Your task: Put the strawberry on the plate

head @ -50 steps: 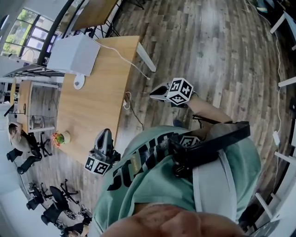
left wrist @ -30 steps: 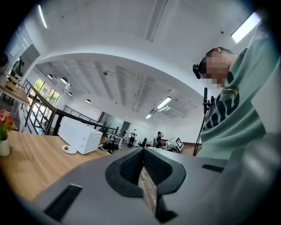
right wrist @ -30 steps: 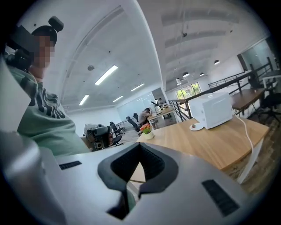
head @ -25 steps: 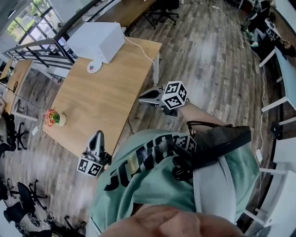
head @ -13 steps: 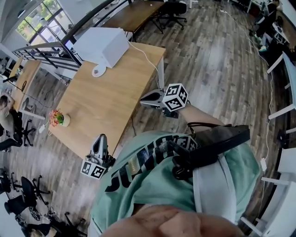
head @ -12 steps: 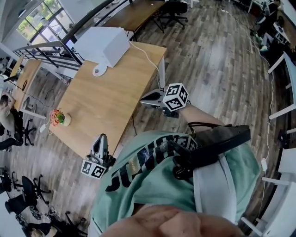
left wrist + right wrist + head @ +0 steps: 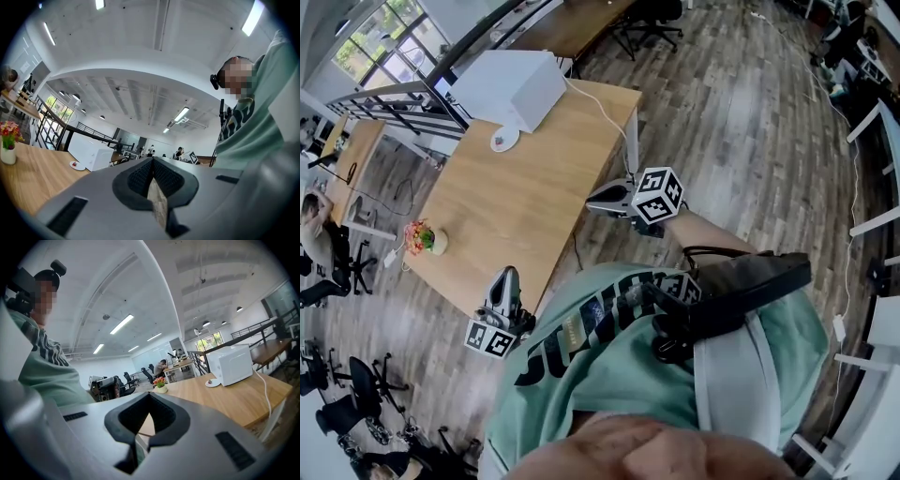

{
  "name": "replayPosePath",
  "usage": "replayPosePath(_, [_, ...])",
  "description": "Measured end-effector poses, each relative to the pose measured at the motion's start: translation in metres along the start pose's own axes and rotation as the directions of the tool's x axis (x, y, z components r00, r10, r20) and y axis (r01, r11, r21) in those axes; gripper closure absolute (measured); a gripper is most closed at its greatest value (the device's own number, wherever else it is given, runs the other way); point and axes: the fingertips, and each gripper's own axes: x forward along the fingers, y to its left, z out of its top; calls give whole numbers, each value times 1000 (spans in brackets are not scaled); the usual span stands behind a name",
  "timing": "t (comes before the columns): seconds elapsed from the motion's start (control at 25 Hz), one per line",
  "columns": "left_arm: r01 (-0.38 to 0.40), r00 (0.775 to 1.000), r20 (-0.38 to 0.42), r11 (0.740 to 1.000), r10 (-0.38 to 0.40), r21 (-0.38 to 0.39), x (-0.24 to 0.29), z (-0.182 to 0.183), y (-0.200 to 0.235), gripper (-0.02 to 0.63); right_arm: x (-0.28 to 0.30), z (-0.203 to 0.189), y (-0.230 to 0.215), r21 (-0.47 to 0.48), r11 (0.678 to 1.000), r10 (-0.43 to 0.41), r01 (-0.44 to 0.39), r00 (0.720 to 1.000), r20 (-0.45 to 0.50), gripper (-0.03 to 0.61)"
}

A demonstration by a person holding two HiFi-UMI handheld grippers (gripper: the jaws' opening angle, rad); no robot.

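Wooden table (image 7: 516, 211) is pictured with the strawberry (image 7: 74, 163) lying on the plate (image 7: 503, 141) beside a white box (image 7: 511, 89). Left gripper (image 7: 507, 274) and right gripper (image 7: 591, 200) are held clenched, empty, well apart from it.

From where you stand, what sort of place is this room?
Most likely an open-plan office. It has long wooden desks, black swivel chairs between the desk rows, and strip lights on a high ceiling.
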Motion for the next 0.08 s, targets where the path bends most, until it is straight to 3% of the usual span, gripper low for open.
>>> replayPosePath(0.08, [-1, 1000, 0, 1000, 1, -4, 0, 0, 4, 609, 4, 1, -1, -3, 1000, 3, -3, 1000, -1, 571])
